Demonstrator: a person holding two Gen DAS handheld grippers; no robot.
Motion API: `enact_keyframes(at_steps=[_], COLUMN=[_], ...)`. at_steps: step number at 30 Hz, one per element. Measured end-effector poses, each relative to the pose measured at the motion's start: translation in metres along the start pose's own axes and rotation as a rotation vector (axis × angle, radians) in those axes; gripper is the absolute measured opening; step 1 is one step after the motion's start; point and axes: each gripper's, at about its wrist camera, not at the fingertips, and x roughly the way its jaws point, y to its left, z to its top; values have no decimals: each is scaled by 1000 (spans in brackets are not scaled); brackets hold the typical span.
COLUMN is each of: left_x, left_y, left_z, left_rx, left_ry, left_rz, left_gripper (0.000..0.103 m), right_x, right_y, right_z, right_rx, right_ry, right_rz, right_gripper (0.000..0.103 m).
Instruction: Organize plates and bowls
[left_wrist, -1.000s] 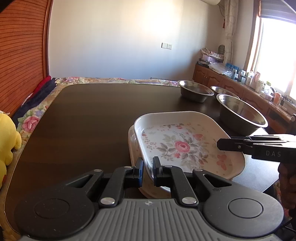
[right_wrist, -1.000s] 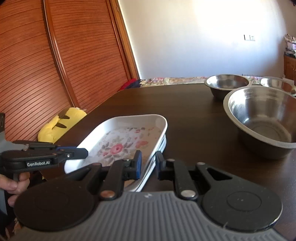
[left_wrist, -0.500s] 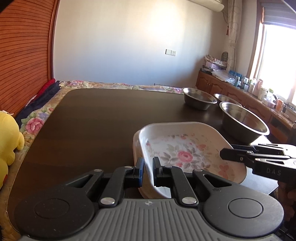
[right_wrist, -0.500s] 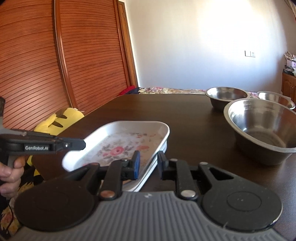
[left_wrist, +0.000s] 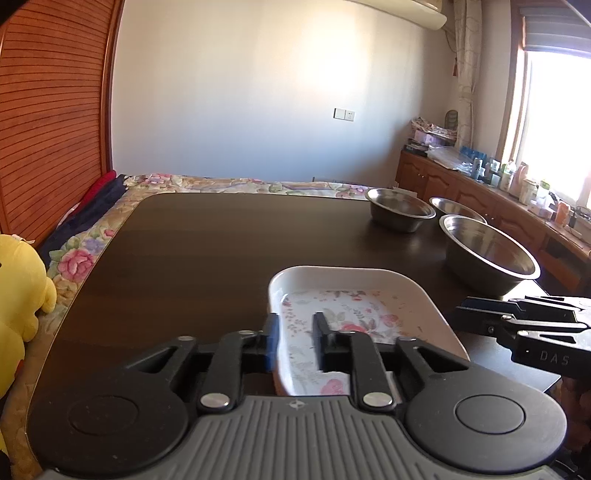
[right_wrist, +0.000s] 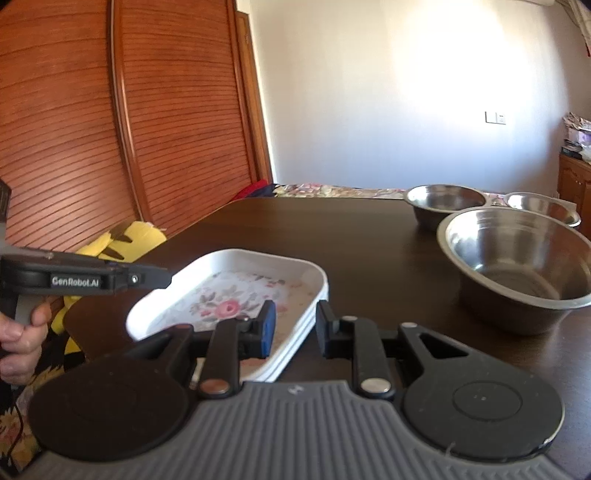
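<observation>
Both tongs held level, left tongs (left_wrist: 294, 341) and right tongs (right_wrist: 291, 326) each slightly parted.

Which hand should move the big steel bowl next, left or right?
Right. The right tool sits beside the big steel bowl on its own side. The left tool straddles the floral plate's rim, farther away.

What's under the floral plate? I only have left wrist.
Observer: Right wrist shows more white plates nested beneath the floral plate; layered rims show at its near corner.
Operator: Right gripper clamped on it?
Observer: No. The right gripper is open, straddling the rim, with its blue pad inside and a gap showing.
Operator: What's holding the left gripper?
Observer: A hand wraps the left gripper handle at the frame's left edge.
</observation>
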Motion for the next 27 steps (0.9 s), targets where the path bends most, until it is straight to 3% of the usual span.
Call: enact_keyframes(at_steps=[11,15,21,24,27], left_x=[8,18,36,47,59], left_y=[-21,-39,-71,-87,-103], left_z=[7,14,27,32,36], left_rx=[24,45,72,95,109], left_ry=[-32,-35,-39,-39,-33], left_rz=[-24,-45,-104,-116,-123], left_gripper=[65,75,87,89,91], right_x=[-22,-35,-50,-57,-58], right_y=[-27,-46,-86,-108,-131], right_z=[8,13,19,19,18], right_rx=[37,36,46,53,63], right_ry=[-79,-118,-154,-172,-180], right_rz=[-70,-118,-201,-239,-271], right_gripper=[32,44,53,65,66])
